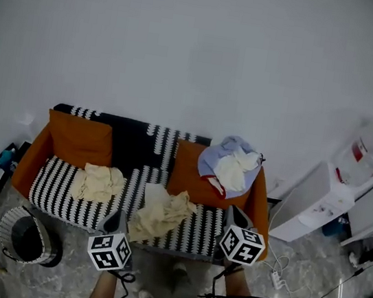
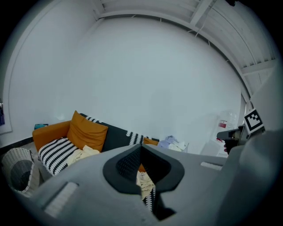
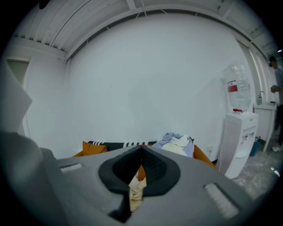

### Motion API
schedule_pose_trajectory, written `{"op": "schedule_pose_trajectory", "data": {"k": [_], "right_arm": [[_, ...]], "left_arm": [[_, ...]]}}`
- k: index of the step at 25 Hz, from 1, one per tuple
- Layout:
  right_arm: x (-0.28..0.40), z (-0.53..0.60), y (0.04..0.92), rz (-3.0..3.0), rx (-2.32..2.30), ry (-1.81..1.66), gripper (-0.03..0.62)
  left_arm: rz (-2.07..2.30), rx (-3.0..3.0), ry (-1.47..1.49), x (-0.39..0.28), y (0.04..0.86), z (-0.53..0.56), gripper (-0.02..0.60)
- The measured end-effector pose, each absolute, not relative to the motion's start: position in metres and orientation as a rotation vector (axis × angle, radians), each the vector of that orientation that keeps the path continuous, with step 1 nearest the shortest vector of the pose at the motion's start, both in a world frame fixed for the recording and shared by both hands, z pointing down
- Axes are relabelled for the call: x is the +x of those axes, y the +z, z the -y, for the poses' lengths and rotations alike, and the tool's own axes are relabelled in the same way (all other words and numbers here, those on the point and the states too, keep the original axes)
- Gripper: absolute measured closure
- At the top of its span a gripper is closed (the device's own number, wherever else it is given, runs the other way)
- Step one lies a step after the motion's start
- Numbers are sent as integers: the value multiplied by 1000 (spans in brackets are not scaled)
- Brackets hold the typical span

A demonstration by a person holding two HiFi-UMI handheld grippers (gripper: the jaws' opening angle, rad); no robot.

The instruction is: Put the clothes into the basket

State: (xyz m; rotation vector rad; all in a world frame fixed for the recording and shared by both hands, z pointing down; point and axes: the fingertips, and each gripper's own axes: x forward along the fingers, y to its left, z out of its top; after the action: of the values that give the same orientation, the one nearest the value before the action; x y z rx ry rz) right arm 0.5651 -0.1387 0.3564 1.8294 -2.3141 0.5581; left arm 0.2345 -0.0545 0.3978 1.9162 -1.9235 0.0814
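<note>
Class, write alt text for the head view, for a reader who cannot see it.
From above, an orange sofa with a black-and-white striped cover holds two cream garments on its seat and a blue-and-white pile by its right arm. The left gripper and right gripper point at it from below; a basket stands on the floor at its left end.

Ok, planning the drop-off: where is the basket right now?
In the head view the basket stands on the floor at lower left, beside the sofa's left end.
</note>
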Motion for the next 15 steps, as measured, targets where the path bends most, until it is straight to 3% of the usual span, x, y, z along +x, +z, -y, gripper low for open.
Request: {"op": "schedule_pose_trajectory", "data": {"k": [15], "right_arm": [[648,219,409,2159,1895,691,592]], "left_arm": [[1793,1991,232,318,427,177,586]]}}
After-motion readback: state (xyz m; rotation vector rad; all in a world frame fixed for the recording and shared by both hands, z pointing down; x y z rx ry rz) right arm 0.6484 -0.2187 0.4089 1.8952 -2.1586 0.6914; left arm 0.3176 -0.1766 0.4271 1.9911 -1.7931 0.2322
